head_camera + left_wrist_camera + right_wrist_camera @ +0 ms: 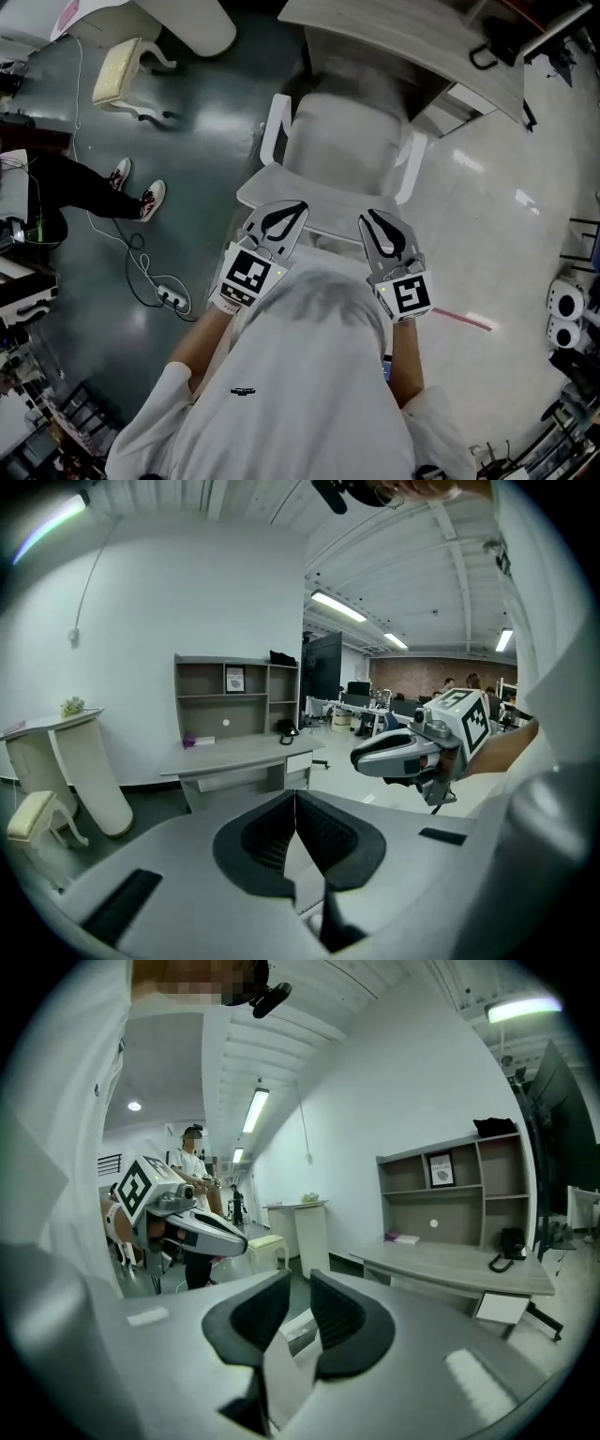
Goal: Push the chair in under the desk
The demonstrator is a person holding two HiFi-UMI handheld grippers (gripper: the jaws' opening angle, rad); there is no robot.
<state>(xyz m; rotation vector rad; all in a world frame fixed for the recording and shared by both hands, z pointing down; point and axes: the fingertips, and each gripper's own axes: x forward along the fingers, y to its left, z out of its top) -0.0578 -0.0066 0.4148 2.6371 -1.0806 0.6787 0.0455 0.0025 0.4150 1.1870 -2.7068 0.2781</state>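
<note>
Left tongs (pixel 295 208) behind chair (pixel 342 141) facing desk (pixel 412 47)

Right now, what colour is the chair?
The chair is white, maybe a very pale grey. The head view shows it best.
</note>
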